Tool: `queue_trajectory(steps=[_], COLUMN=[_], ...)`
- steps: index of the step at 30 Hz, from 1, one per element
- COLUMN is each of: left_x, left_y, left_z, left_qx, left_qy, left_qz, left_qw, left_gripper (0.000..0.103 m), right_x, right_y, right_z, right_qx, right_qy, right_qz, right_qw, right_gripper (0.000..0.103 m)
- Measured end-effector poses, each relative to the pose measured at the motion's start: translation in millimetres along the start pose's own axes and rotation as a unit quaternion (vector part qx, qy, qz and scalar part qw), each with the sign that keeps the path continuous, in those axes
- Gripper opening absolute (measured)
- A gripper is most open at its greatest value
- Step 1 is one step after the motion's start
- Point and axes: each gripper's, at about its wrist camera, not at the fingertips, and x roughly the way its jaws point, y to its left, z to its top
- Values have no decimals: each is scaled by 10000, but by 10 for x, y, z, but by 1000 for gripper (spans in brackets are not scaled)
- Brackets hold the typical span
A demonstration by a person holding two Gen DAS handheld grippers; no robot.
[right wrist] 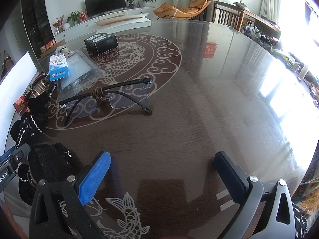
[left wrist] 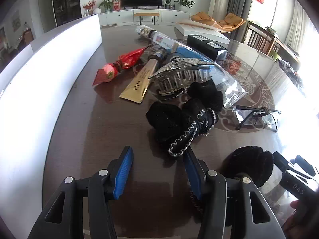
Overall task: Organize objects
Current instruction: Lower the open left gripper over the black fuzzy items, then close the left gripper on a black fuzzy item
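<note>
My left gripper is open and empty just above the dark table, its right pad touching the trim of a black bow hair clip. Beyond it lie a silver claw clip, a gold tube, red candy wrappers, a clear plastic bag and glasses. A second black bow lies to its right. My right gripper is open and empty over bare table. The glasses, with a brown hair tie round them, lie ahead of it, and the black bows lie to its left.
A white box wall runs along the table's left side. A black box, a small blue-and-white box and a flat white box stand farther back. The table's round edge curves on the right.
</note>
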Motion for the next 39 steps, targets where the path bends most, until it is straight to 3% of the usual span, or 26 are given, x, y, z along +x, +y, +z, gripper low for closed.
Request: queue_trajectory(steps=[3,5,6,18,20,22,25,28,31,33,35,37,39], left_x=[4,30,42,79,75,24,-43,-27,82,168,194,114,24], left_y=[46,102,118,154,168,183,115,-92,-367,-513,-560,-486,-356], left_z=[-39,-69,-80,-52,-18,40,172,341,439,409,345,302,218], left_qx=[104,16,-5,651,757,784,937,1338,1979,2410,2529,2221,1829], left_qy=[-37,40,73,265,333,188,-56,-240,-250,-100,-31,-46,-69], left_qz=[206,234,258,-130,-35,96,-68,-177,-229,-236,-161,-316,-230], left_qw=[9997,9997,9996,9974,9966,9967,9956,9906,9796,9702,9674,9745,9828], left_gripper=[59,90,94,103,103,103,103,103,102,95,53,47,44], right_x=[0,0,0,0,0,0,-8,-10,-9,-9,-10,-7,-7], right_y=[2,2,3,2,2,1,3,3,3,4,6,12,13], right_z=[-2,-1,-2,-2,-2,0,-6,-5,-5,-4,-2,1,1], right_qx=[0,-2,-3,-2,1,5,0,-2,-1,-4,-7,-11,-8], right_qy=[-1,-1,-1,-4,-4,-4,-8,-10,-10,-12,-12,-15,-15], right_qz=[0,0,0,0,0,1,-9,-9,-6,0,5,11,9], right_qw=[10000,10000,10000,10000,10000,10000,10000,10000,10000,10000,10000,10000,10000], right_gripper=[103,103,103,103,103,103,103,103,103,103,103,103,103])
